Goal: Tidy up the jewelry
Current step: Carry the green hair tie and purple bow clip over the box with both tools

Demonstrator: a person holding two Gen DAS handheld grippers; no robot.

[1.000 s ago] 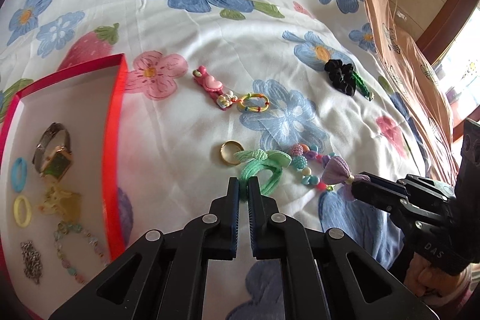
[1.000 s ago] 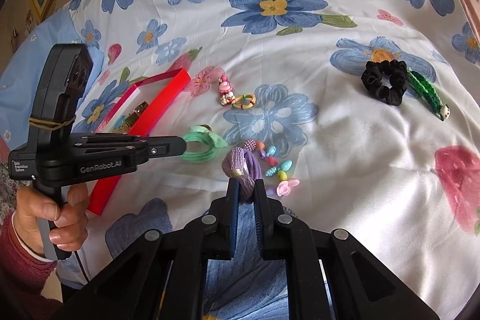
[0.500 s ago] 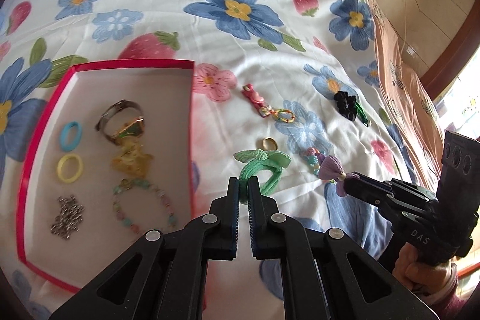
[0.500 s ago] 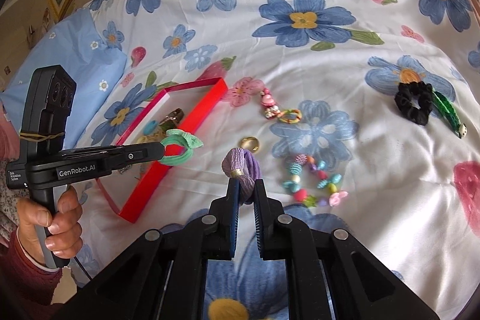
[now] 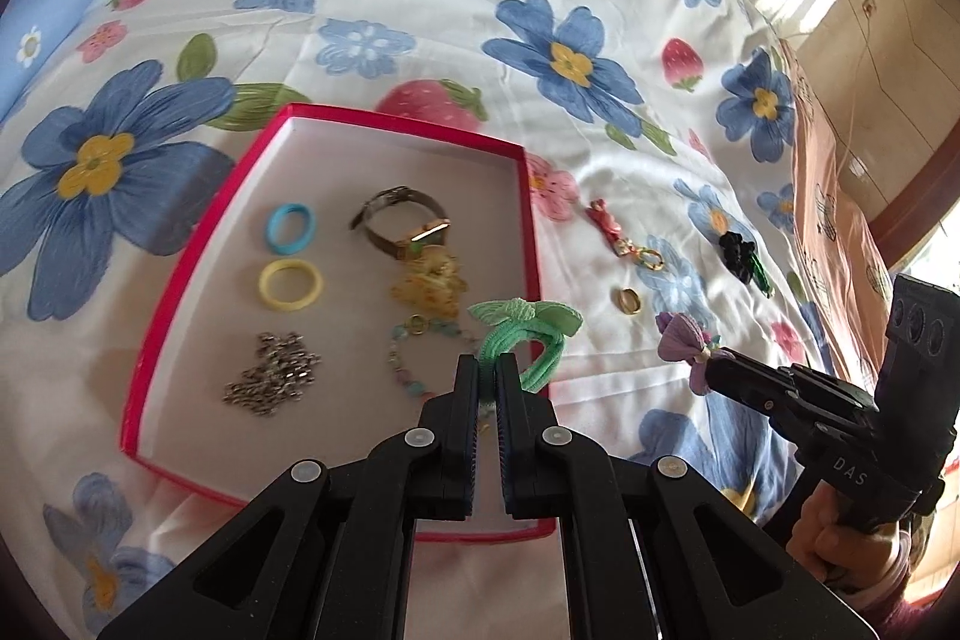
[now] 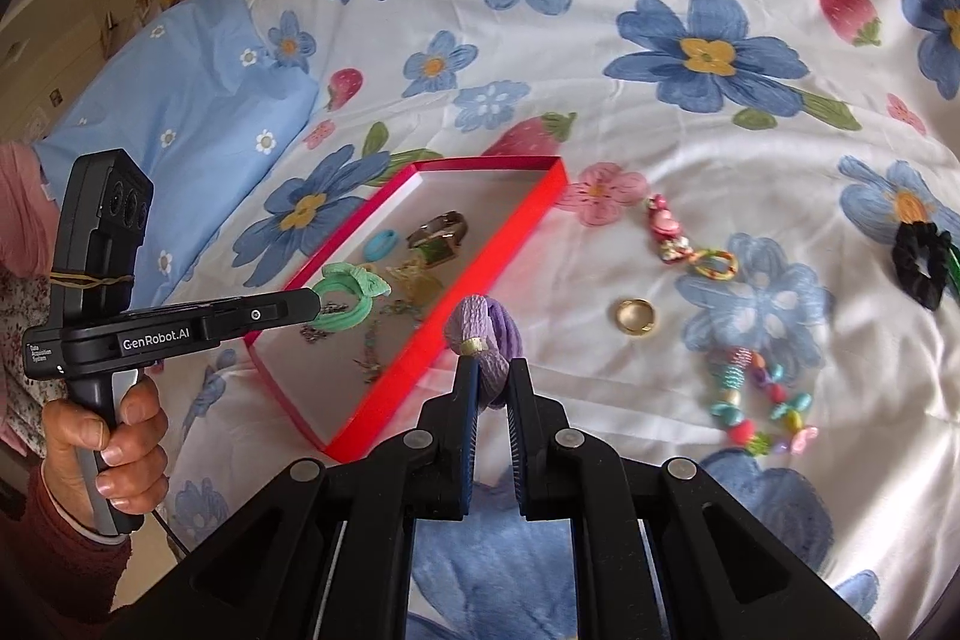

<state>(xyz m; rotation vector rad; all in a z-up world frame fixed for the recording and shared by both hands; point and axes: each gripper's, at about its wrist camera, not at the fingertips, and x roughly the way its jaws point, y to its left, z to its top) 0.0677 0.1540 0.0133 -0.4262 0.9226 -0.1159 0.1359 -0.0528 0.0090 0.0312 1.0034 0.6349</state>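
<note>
My left gripper [image 5: 487,367] is shut on a green hair tie [image 5: 528,334] and holds it above the right edge of the red tray [image 5: 180,280]. The green hair tie also shows in the right wrist view [image 6: 348,295], over the tray [image 6: 498,244]. My right gripper [image 6: 493,370] is shut on a purple hair tie [image 6: 489,340], held above the bedspread beside the tray's right wall. The purple tie shows in the left wrist view [image 5: 684,346]. The tray holds a watch [image 5: 402,226], a blue ring [image 5: 290,228], a yellow ring [image 5: 290,285], a silver chain [image 5: 270,379] and a bead bracelet [image 5: 414,358].
On the floral bedspread lie a gold ring [image 6: 635,316], a colourful bead bracelet [image 6: 759,400], a pink clip with a small ring [image 6: 678,238] and a black scrunchie with a green clip [image 6: 921,265]. A blue pillow [image 6: 180,100] lies at the left.
Both grippers have lifted and moved left towards the tray with their hair ties. The green tie now hangs over the tray's right edge.
</note>
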